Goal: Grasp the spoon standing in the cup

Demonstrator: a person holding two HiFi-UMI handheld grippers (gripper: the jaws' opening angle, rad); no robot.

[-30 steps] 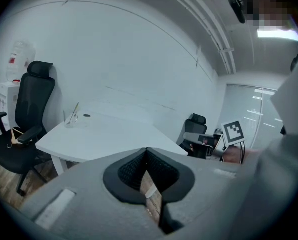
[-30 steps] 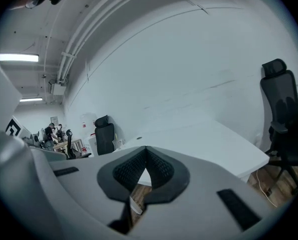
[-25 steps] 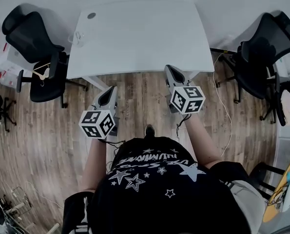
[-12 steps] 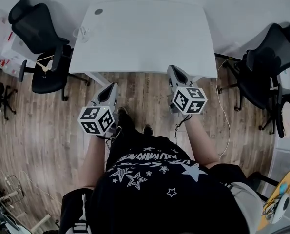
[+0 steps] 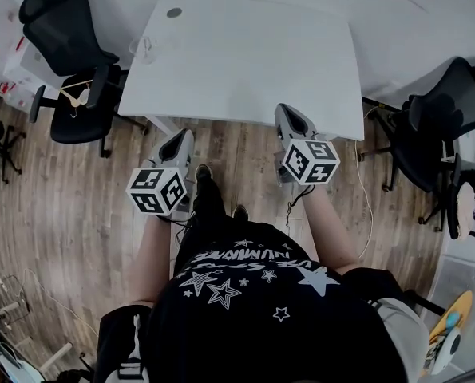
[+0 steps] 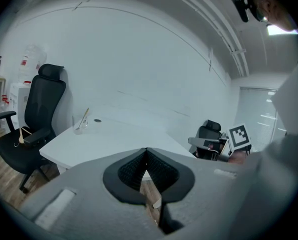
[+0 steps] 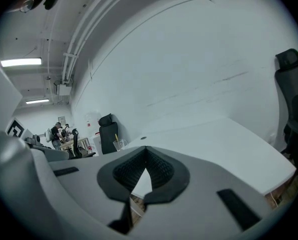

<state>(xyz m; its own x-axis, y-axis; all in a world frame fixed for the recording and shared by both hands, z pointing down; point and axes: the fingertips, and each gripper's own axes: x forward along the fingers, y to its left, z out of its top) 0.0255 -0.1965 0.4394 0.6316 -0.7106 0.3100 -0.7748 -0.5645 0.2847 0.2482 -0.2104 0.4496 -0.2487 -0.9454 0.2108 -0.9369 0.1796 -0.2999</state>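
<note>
A clear cup [image 5: 144, 49] with a spoon [image 5: 148, 43] standing in it sits at the far left corner of the white table [image 5: 245, 62]. In the left gripper view the cup [image 6: 80, 124] and its leaning spoon [image 6: 84, 116] are far off on the table's left. In the right gripper view the cup [image 7: 119, 144] is small, at the left. My left gripper [image 5: 181, 138] and right gripper [image 5: 285, 112] hang over the wooden floor at the table's near edge, both shut and empty. The shut jaws fill the bottom of each gripper view [image 6: 146, 150] [image 7: 146, 148].
A black office chair [image 5: 69, 46] with a wooden hanger [image 5: 77, 96] stands left of the table, next to the cup's corner. Another black chair [image 5: 449, 126] is at the right. A cable grommet [image 5: 174, 12] is set in the table's far left. A cable trails on the floor at the right.
The person has stepped toward the table, so the table and cup sit lower and nearer in the head view. Both grippers have come up to the table's near edge, still shut.
</note>
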